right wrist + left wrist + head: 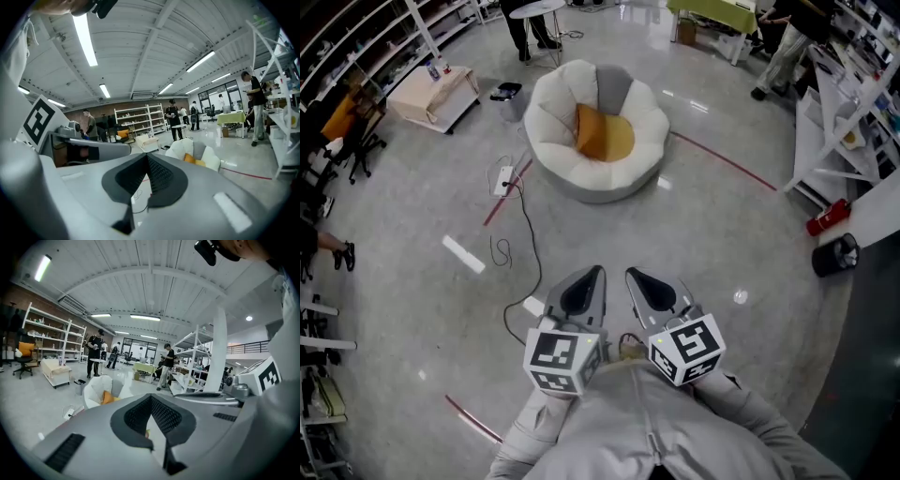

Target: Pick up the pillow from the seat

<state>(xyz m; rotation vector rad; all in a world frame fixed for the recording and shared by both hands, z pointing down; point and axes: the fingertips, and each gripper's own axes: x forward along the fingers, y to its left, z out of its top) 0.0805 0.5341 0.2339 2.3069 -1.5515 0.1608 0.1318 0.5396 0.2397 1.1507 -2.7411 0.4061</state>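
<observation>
An orange pillow [602,134] lies in a round white padded seat [549,112] on the floor ahead of me. The same pillow [108,397] and seat [96,389] show small and far in the left gripper view, and the pillow [193,160] on the seat [183,149] again in the right gripper view. My left gripper [593,274] and right gripper [633,276] are held side by side close to my chest, well short of the seat. Both have their jaws together with nothing between them.
A black cable [523,234] and a white power strip [503,180] lie on the grey floor between me and the seat. Red tape lines [727,161] cross the floor. A low beige cart [436,94] stands at the left, white shelving [834,122] at the right, people at the back.
</observation>
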